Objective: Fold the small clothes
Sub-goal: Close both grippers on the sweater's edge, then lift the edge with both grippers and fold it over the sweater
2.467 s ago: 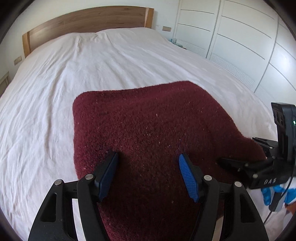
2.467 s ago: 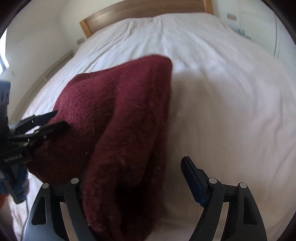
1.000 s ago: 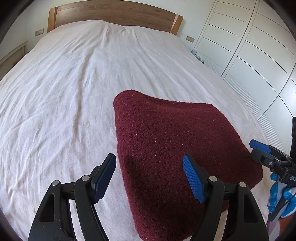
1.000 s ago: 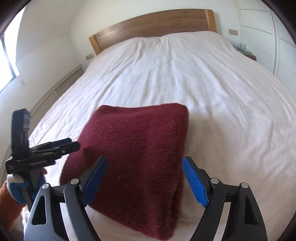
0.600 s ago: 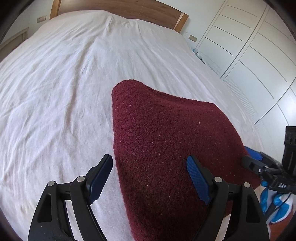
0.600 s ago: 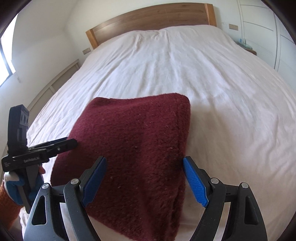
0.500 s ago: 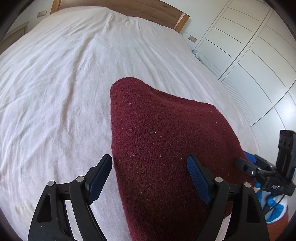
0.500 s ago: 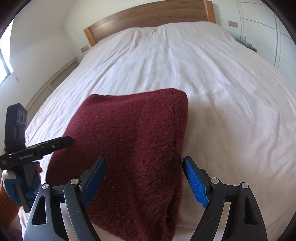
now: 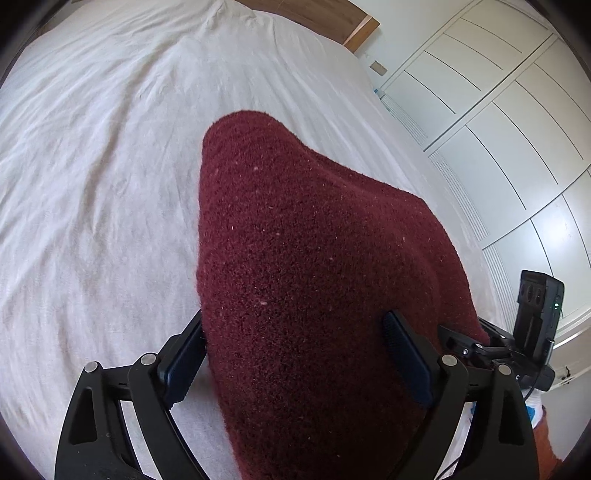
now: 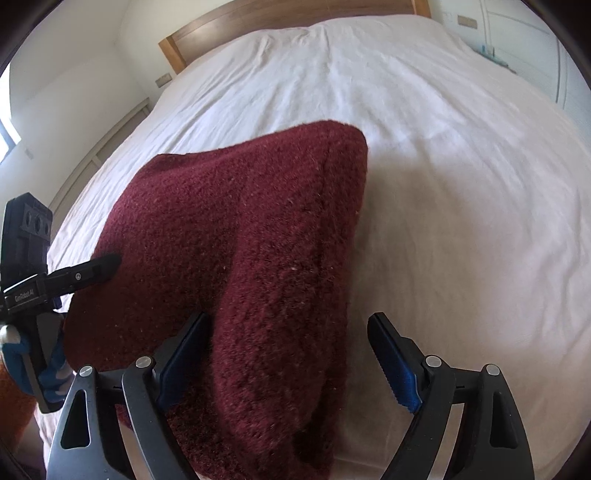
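Note:
A dark red knitted garment [image 9: 317, 266] lies folded on the white bed sheet [image 9: 92, 177]; it also shows in the right wrist view [image 10: 251, 236]. My left gripper [image 9: 295, 354] is open, its jaws straddling the garment's near left part, the cloth bulging between them. My right gripper [image 10: 291, 354] is open around the garment's near right edge, which rises between the jaws. The left gripper shows in the right wrist view [image 10: 88, 271] at the garment's left edge. The right gripper's body shows in the left wrist view [image 9: 517, 343] behind the garment's right side.
A wooden headboard [image 10: 295, 22] stands at the far end of the bed. White wardrobe doors [image 9: 498, 122] line the right side. A wall with a low skirting [image 10: 92, 147] runs along the left of the bed.
Both grippers have moved forward and down onto the garment's near edge; the cloth now sits between the jaws of each. The jaws stay open.

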The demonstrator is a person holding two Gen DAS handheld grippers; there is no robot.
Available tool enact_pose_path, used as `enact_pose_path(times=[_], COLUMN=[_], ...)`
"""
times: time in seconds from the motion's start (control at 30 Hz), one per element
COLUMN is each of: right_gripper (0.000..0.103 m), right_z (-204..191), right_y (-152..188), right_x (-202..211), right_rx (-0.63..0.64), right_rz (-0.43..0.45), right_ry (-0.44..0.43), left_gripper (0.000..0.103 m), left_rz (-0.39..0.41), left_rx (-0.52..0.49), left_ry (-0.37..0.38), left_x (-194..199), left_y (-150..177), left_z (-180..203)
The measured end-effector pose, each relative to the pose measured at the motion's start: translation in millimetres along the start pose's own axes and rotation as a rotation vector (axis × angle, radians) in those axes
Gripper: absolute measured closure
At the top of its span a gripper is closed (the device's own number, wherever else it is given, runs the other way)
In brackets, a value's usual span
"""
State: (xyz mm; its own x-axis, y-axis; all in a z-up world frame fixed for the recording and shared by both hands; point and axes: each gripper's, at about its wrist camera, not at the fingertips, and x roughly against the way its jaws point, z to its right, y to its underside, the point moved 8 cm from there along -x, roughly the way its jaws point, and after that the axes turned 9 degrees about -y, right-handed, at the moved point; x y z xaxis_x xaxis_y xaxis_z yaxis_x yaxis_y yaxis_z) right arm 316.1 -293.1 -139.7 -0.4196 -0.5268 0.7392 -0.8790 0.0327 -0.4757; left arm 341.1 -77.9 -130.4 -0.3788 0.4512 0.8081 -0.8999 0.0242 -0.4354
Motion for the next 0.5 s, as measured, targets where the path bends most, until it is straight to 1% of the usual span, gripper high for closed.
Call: enact_pose_path(times=[0.17, 0.2, 0.23, 0.27, 0.37, 0.47, 0.5], right_gripper=[0.015, 0.021, 0.032, 0.035, 0.042, 0.050, 0.054], right_z=[7.7, 9.0, 9.9, 11.0, 15.4, 17.8, 17.4], right_y=[6.7, 7.8, 8.6, 9.9, 11.5, 13.5, 13.9], right_x=[-8.1, -10.3, -12.2, -14.4, -16.4, -17.1, -16.1], right_rx=[-0.053, -0.064, -0.085, -0.117, -0.165, -0.215, -0.228], right_rz=[-0.023, -0.030, -0.038, -0.045, -0.052, -0.051, -0.048], right_ry=[-0.086, -0.111, -0.153, -0.204, -0.273, -0.334, -0.356], left_gripper=[0.015, 0.017, 0.019, 0.020, 0.026, 0.032, 0.036], left_rz=[-0.063, -0.066, -0.066, -0.064, -0.068, -0.070, -0.067], left_rx=[0.048, 0.048, 0.045, 0.044, 0.062, 0.079, 0.087], left_ry=[0.084, 0.088, 0.087, 0.090, 0.129, 0.167, 0.180], left_x=[-8.5, -9.3, -9.5, -9.4, -11.3, -11.1, -9.9], left_y=[6.9, 6.1, 5.6, 5.4, 3.4, 2.4, 2.0], left_z=[-2.3, -1.7, -1.2, -0.5, -2.4, -3.5, -3.9])
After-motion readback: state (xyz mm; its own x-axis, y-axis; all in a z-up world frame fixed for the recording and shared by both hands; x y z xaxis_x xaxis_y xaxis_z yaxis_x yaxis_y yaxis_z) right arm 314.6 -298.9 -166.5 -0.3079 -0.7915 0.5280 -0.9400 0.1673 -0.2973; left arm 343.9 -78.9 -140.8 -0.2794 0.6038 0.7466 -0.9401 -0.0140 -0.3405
